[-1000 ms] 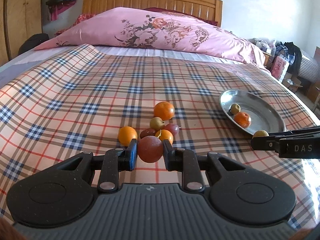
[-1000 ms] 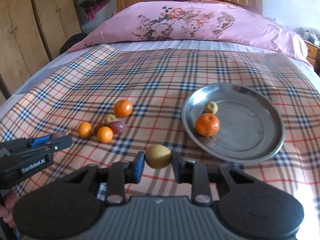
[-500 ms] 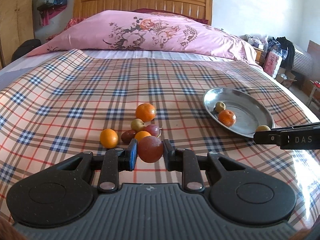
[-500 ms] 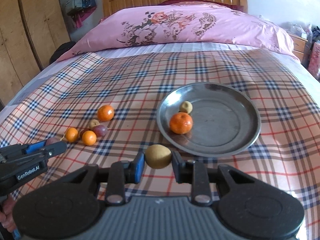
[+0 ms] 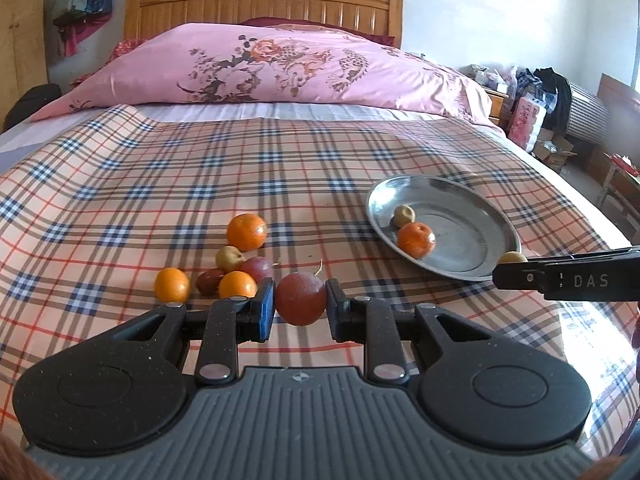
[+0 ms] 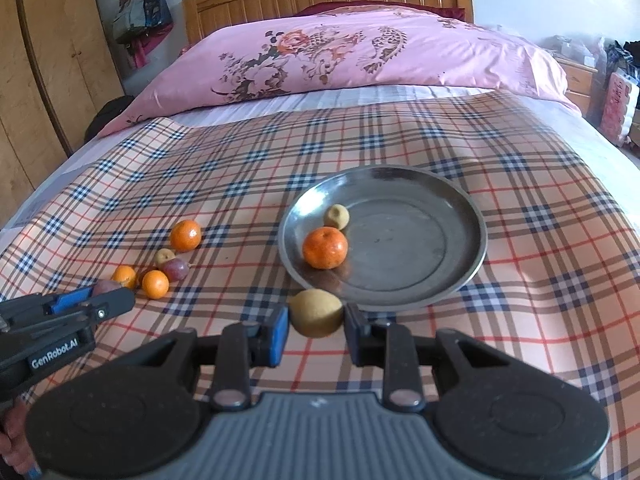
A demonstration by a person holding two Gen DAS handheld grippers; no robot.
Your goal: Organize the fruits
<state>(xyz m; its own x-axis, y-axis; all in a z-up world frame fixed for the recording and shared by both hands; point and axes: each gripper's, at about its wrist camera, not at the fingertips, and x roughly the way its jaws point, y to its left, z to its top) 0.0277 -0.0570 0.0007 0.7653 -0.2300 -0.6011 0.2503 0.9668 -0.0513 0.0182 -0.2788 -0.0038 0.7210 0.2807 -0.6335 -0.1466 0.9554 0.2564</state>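
Left wrist view, grip: the left gripper was clamped on a dark red round fruit, which sat squarely between the two fingertips, lifted off the plaid cloth.
Left wrist view, loose fruit: five pieces, among them a large orange, lay clustered on the cloth just beyond the left finger.
Left wrist view, plate: the metal plate lay to the right, holding an orange and a small yellowish fruit.
Left wrist view, change: compared with a second before, the cluster and plate sat further left in the picture; the grip was unchanged.
Right wrist view, grip: the right gripper pinched a yellow-brown fruit between its pads, just short of the plate's near rim.
Right wrist view, plate contents: an orange and a small yellowish fruit sat on its left side.
Right wrist view, change: the plate had come nearer and more central than a second earlier; the grip was the same.
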